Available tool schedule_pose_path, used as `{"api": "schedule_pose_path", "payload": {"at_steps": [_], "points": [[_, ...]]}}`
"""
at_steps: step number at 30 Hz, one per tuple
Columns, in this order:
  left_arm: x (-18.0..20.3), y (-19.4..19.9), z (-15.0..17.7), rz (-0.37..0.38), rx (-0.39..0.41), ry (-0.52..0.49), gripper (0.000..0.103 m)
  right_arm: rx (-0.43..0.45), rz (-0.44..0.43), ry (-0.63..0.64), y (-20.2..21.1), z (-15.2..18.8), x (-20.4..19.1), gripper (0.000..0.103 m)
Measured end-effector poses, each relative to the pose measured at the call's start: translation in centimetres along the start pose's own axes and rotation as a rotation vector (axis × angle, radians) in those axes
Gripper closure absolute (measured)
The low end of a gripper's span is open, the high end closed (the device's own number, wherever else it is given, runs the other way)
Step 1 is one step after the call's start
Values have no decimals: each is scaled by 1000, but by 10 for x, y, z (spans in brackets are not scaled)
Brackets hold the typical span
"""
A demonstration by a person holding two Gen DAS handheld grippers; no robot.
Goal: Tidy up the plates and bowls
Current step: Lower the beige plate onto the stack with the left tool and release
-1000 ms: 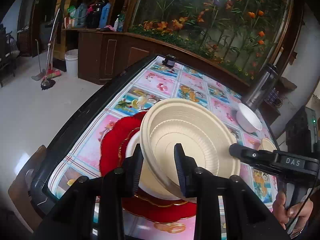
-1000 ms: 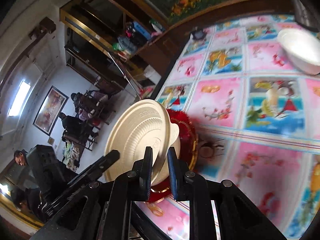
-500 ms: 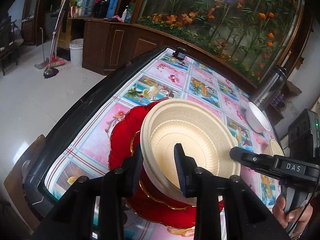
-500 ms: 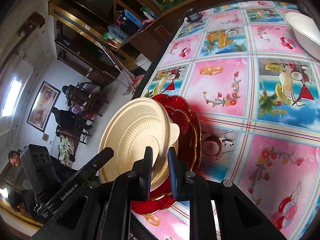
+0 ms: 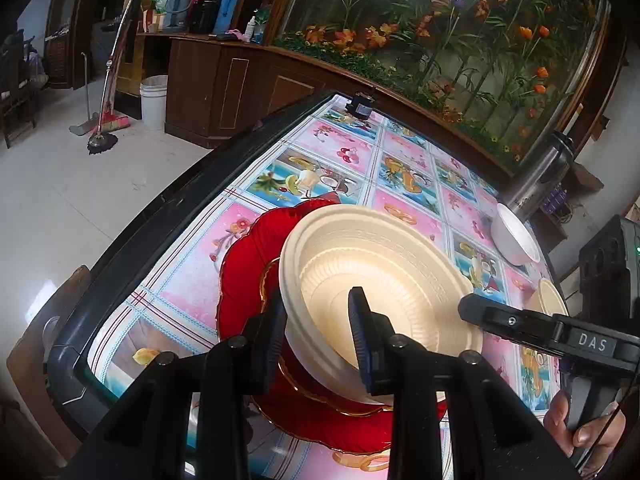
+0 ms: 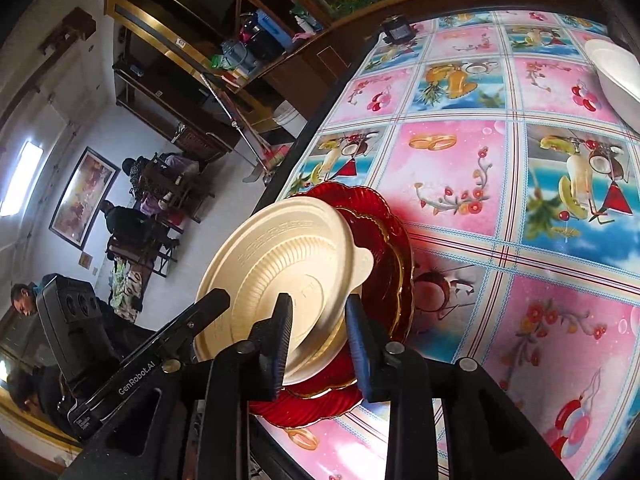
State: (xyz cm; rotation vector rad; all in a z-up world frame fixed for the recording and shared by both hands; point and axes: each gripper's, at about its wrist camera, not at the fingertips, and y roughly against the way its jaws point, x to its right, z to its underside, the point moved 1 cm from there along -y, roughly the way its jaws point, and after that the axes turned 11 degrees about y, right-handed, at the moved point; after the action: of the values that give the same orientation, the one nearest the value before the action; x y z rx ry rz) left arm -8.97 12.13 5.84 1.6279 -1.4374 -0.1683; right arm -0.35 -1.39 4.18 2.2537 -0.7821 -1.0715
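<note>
A cream bowl (image 5: 384,276) sits on a stack of red scalloped plates (image 5: 248,264) near the table's left edge. It also shows in the right wrist view (image 6: 280,272) on the red plates (image 6: 384,240). My left gripper (image 5: 318,328) straddles the bowl's near rim with a wide gap between its jaws. My right gripper (image 6: 318,332) straddles the opposite rim, also with a gap. A white bowl (image 5: 516,236) stands farther right, and another cream bowl (image 5: 550,300) lies behind the right gripper's arm.
A steel flask (image 5: 540,176) stands by the white bowl (image 6: 616,76). A small black device (image 5: 360,106) sits at the table's far edge. The black table rim (image 5: 160,216) runs along the left, with floor beyond.
The bowl has come down onto the red plates. Both grippers' jaws have spread wider around its rim.
</note>
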Motion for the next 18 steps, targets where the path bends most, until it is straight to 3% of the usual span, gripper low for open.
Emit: {"api": "schedule_pose_path", "payload": {"at_steps": [11,13,16,18], "points": [[-3,-3,3,-100,30,-39,72,29,-10,-9,22,4,8,72],[-5,1,3,-74,27,-26,71,47,-4,-11,33,5,13,72],[-3,17,-2,-47,60,-17,54,96,41,-20,59,-4,34,72],[1,34,-5,-31,111,-23,50,139,107,-45,82,-19,58,72]]}}
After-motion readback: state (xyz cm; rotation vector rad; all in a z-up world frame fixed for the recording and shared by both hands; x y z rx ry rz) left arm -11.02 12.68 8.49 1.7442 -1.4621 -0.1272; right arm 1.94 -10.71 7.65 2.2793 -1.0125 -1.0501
